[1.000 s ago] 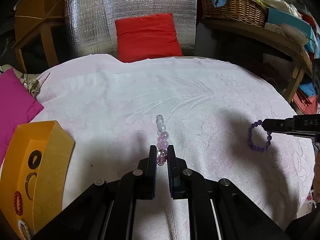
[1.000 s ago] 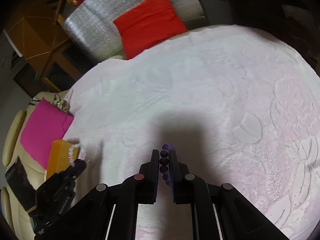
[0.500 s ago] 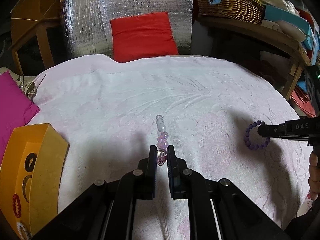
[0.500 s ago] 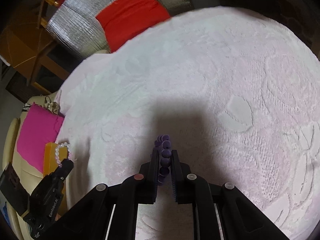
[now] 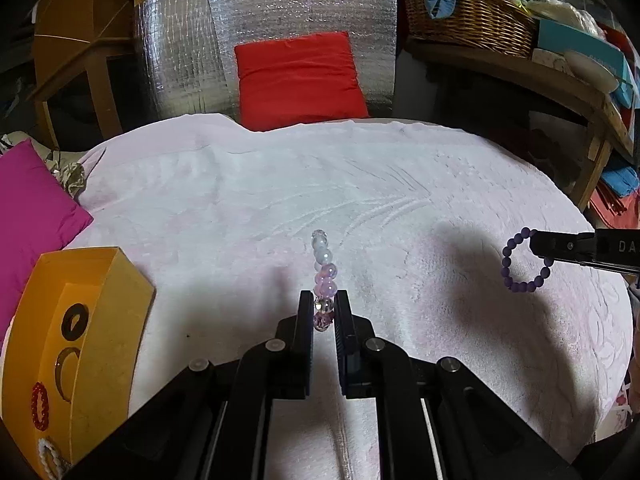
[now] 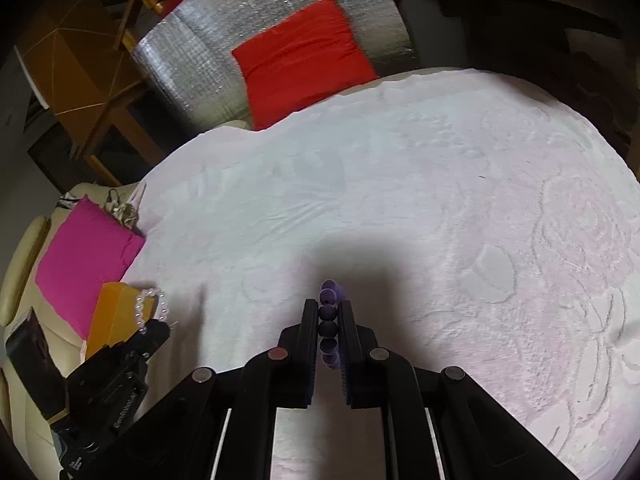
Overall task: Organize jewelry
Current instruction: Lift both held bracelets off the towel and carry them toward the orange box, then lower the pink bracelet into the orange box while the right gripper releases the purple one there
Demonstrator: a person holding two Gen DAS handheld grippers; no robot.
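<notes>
My left gripper (image 5: 323, 300) is shut on a pink and clear bead bracelet (image 5: 324, 268) and holds it edge-on above the white cloth. The bracelet also shows in the right wrist view (image 6: 150, 306). My right gripper (image 6: 329, 308) is shut on a purple bead bracelet (image 6: 329, 312), which hangs as a ring in the left wrist view (image 5: 524, 262) at the far right. An orange box (image 5: 84, 344) at the lower left holds rings, a red bracelet (image 5: 39, 404) and a white one (image 5: 49, 456).
A white embossed cloth (image 5: 240, 208) covers the round surface. A magenta cushion (image 5: 28, 200) lies at the left edge, a red cushion (image 5: 298, 78) and a silver foil panel (image 5: 264, 20) at the back. A wicker basket (image 5: 468, 20) sits on a shelf at the back right.
Both grippers keep their bracelets. The right gripper has shifted a little, and its view has tilted back to show more of the far cushions. The left gripper has barely moved.
</notes>
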